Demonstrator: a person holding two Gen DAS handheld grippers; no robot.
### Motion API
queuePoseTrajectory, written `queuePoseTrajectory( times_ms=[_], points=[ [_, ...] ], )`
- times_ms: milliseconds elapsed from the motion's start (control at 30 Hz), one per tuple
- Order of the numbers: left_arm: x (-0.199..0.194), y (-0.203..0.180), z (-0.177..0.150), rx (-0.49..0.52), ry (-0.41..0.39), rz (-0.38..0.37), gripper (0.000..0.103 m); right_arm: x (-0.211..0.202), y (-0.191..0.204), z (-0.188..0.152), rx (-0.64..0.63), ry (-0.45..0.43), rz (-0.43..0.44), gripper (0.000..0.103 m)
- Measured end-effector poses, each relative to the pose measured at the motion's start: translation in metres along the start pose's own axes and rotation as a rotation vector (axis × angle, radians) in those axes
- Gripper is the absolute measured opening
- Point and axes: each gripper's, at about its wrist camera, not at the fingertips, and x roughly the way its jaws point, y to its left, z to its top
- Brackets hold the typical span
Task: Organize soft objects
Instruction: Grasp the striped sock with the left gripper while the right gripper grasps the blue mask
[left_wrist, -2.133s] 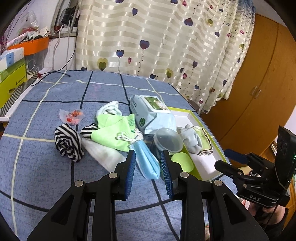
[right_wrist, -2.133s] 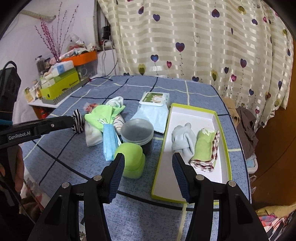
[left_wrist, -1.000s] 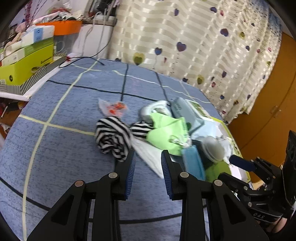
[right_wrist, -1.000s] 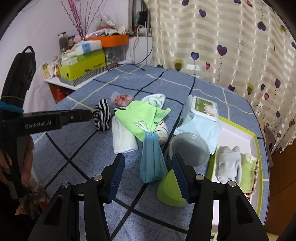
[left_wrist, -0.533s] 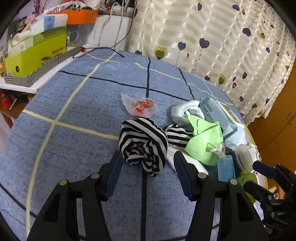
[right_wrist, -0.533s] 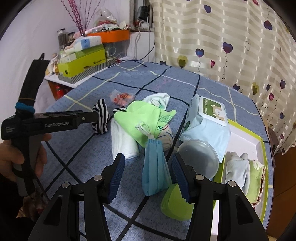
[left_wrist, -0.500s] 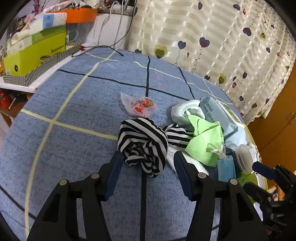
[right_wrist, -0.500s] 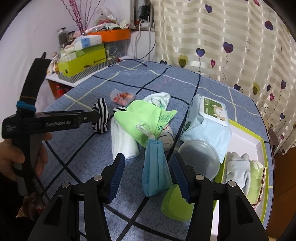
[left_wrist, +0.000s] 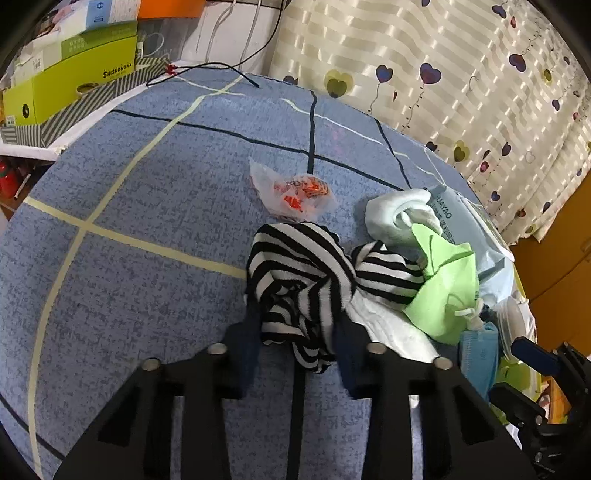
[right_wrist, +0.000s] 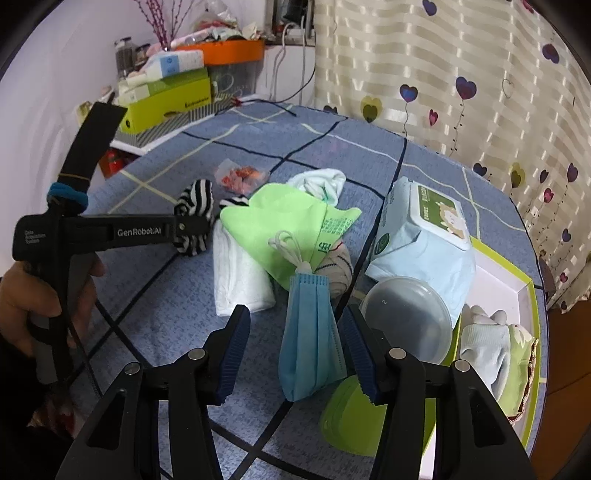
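sideways, left hand-held gripper (right_wrist: 192, 225) reads "genrobot.ai".

Both tools are matte black plastic. The right gripper (right_wrist: 293, 354) has two angular arms, each with a pair of round silver screws, ending in dark blue ribbed pads (right_wrist: 232, 354). The left gripper (left_wrist: 297, 334) has the same black arms, silver screws and blue pads. Seen from the right wrist at 9 o'clock, its side carries white "GenRobot.AI" lettering and a blue band with a thin yellow one on its upright handle. The bare-skinned hand (right_wrist: 18, 291) meets a dark sleeve.
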Motion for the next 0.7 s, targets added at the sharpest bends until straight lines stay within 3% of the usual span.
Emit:
queuePoseTrajectory(
  times_ms=[100,333,500,700],
  points=[
    [0.0,0.001,-0.001,0.0,-0.001,-0.007,0.022,0.006,0.003,0.001,-0.017,0.023,-0.019,0.045],
    [-0.004,0.002,-0.002,0.002,-0.01,-0.033,0.02,0.023,0.012,0.0,-0.08,0.095,-0.099,0.035],
    [-0.008,0.002,-0.003,0.002,-0.015,-0.047,0.02,0.033,0.016,-0.001,-0.11,0.135,-0.134,0.019],
    [-0.015,0.003,-0.005,0.004,-0.026,-0.067,0.019,0.029,0.016,0.0,-0.104,0.111,-0.128,0.01]
  ],
)
